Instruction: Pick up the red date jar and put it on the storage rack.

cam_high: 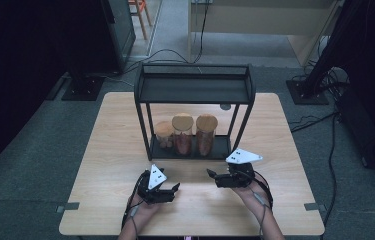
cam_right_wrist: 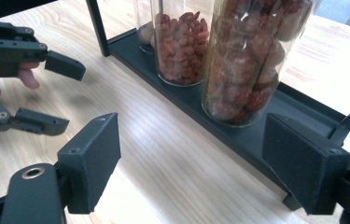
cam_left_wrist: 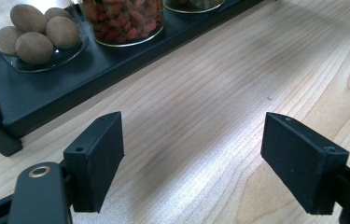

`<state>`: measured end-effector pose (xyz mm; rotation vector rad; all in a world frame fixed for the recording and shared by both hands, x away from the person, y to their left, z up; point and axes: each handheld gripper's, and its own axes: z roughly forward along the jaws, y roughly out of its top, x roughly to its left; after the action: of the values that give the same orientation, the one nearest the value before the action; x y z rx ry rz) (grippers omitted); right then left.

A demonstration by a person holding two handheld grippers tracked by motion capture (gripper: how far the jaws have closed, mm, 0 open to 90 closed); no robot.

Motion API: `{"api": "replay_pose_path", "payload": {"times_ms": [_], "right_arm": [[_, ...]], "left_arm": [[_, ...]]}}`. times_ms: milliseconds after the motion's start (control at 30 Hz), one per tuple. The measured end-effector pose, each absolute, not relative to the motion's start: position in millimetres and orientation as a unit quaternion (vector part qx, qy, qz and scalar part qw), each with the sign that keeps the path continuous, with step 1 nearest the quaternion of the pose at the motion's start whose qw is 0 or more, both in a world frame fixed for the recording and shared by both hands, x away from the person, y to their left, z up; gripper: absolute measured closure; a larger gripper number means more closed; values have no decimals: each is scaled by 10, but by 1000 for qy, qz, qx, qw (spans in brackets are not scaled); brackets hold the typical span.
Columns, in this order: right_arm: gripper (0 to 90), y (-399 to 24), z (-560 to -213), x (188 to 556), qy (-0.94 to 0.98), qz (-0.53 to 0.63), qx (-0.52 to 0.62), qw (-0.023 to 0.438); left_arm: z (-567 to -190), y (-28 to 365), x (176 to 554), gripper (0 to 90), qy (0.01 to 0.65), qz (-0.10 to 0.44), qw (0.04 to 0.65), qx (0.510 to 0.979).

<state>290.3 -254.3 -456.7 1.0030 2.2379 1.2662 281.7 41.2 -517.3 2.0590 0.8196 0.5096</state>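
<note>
Tall jar [cam_right_wrist: 252,60] stands on the rack's lower shelf [cam_right_wrist: 200,105], just ahead of my right hand-held gripper [cam_right_wrist: 191,163]. Both are released and empty; I should square the jaws around it before closing.

Both grippers: black bodies, each topped by a pale grey three-cornered plate, left gripper [cam_high: 174,188], right gripper [cam_high: 210,173]. Jaws carry flat, rectangular black pads [cam_left_wrist: 99,156] with small screw holes; brass-coloured rivet at the linkage. Black cables trail along bare forearms.
</note>
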Motion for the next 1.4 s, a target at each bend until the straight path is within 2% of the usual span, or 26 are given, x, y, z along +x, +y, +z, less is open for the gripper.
{"api": "replay_pose_path", "payload": {"times_ms": [767,1400], "right_arm": [[195,-2869,-4803,2730,774,469,373,205],[195,-3010,-4981,2751,766,468,388,208]], "left_arm": [[-5174,397,2801,216,320,211,416,825],[-5173,401,2802,216,320,211,418,824]]}}
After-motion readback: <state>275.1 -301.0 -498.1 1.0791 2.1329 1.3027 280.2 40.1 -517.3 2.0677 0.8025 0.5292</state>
